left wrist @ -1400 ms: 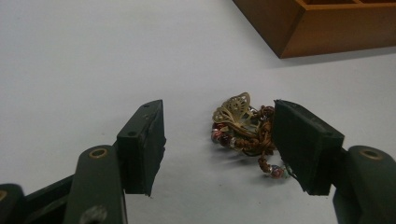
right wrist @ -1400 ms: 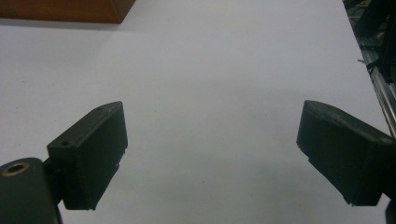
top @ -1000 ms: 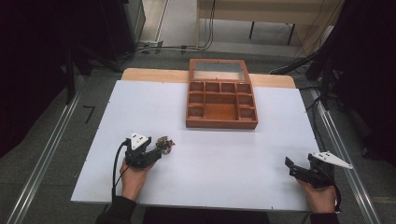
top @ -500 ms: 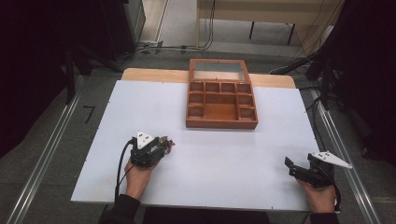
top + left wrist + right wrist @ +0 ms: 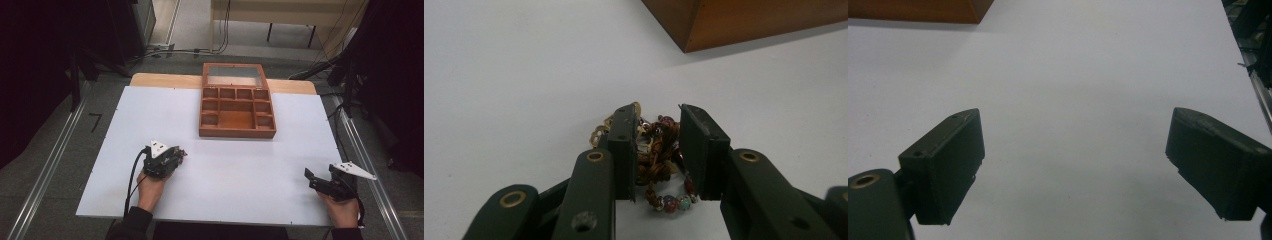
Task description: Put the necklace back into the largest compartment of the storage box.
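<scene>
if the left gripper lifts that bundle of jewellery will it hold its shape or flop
Probably flop: the jewellery bundle is a tangle of thin cord, gold chain links and small beads, so loose ends would likely dangle below the left gripper. It looks light for its size. A strand may slip free, since the jaws close on only part of the tangle and some chain sits outside one of them.

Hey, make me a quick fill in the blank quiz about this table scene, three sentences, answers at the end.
1. The left gripper has its jaws around a tangle of ____.
2. The right gripper has its jaws wide ____ over the bare white table.
3. The wooden box is divided into several ____, and its lid is open.

Missing words: jewellery; open; compartments
</scene>
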Tool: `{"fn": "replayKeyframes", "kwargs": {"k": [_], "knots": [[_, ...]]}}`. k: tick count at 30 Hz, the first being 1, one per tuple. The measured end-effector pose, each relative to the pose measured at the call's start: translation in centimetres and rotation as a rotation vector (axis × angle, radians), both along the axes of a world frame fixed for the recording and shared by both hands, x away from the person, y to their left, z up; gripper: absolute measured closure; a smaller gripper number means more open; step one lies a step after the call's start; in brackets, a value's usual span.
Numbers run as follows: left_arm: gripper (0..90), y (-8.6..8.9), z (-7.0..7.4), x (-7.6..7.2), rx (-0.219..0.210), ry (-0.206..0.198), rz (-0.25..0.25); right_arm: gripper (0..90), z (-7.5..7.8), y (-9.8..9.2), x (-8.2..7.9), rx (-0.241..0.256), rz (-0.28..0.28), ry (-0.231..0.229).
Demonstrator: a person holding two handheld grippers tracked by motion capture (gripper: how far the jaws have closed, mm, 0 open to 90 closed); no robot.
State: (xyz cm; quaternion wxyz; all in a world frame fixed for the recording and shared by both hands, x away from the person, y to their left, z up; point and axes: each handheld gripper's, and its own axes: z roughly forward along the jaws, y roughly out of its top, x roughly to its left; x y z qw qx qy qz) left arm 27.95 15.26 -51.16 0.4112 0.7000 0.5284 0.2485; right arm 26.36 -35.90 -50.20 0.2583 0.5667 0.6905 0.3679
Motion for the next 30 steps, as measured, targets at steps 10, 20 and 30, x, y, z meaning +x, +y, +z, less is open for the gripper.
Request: {"fn": "replayKeyframes", "kwargs": {"k": [10,20,30], "knots": [[73.9,-0.46,-0.42,0.61,0.021,0.015,-0.004,6.9,0.02,-0.03,0.04,0.003,0.001,-0.001],[87.5,-0.31,-0.44,0.75,0.012,0.033,-0.010,6.9,0.05,0.15,0.08,0.002,0.005,0.000],[88.5,0.30,0.31,0.41,-0.021,0.016,0.007,6.9,0.05,0.08,0.09,0.002,0.005,-0.002]]}}
